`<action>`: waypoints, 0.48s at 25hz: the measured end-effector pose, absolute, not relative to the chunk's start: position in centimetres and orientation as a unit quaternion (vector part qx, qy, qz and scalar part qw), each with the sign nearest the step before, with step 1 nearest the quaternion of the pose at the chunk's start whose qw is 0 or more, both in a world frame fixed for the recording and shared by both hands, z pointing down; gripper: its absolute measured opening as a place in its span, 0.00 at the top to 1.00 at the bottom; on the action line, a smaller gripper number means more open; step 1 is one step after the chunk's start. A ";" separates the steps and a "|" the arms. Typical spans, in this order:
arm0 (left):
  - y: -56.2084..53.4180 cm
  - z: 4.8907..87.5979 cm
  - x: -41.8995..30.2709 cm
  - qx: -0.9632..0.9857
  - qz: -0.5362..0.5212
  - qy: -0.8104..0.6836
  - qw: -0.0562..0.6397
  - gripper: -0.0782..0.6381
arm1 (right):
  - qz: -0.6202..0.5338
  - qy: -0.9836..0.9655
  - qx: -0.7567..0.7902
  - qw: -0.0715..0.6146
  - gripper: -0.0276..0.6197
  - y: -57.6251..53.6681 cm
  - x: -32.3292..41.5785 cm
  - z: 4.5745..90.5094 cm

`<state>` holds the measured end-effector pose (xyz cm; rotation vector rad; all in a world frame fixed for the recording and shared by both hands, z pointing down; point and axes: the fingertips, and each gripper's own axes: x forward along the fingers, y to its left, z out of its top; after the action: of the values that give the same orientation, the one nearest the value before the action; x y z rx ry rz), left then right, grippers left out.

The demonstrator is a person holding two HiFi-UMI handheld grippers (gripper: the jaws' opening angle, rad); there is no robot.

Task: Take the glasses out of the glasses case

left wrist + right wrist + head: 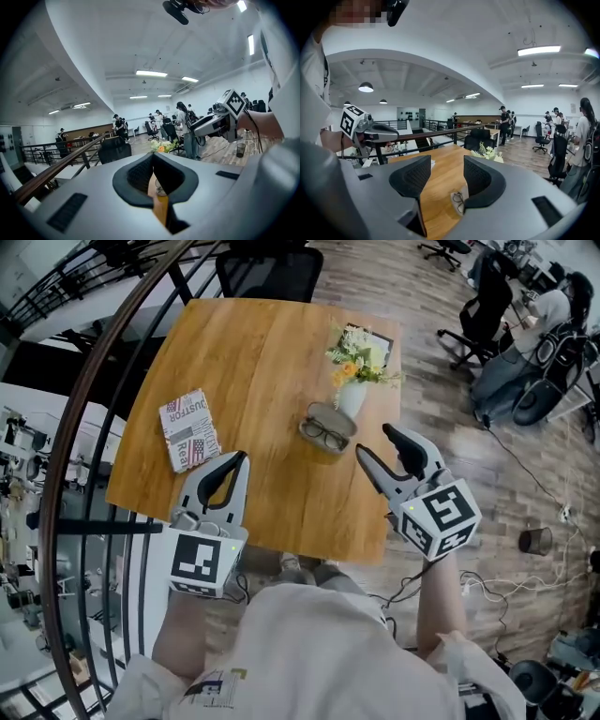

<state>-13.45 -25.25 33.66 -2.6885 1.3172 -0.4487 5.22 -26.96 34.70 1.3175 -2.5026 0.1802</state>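
Wood-grain table (253, 362), with the open glasses case (338, 416) lying ahead of both your grippers.

The case is a pale grey oval shell with a rounded rim. It sits near the table's right edge, just in front of a white vase (352, 397) of yellow and white flowers (359, 354). Dark, thin-rimmed glasses (324, 436) rest inside it, lenses up. Your right gripper (373, 441) is grey plastic with black ribbed pads. Its jaws stand wide apart with nothing between them, close to the case's right side but not touching it. Your left gripper (242, 457) has its jaw tips pressed together on nothing. It hangs over the near part of the table, well left of the case and near a printed booklet (190, 430).
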 end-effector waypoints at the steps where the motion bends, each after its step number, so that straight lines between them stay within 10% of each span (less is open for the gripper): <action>1: -25.9 34.0 -13.3 -0.887 -0.150 0.434 0.056 0.87 | 0.069 -0.873 0.457 0.158 0.59 -27.8 5.1 35.6; 12: -33.4 42.5 -11.5 -0.885 -0.196 0.423 0.003 0.87 | 0.139 -0.861 0.424 0.244 0.59 -36.0 4.5 47.0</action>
<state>-11.50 -33.39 42.52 -2.7751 1.3253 -0.6153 4.54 -35.99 47.02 1.1575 -2.3528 0.3799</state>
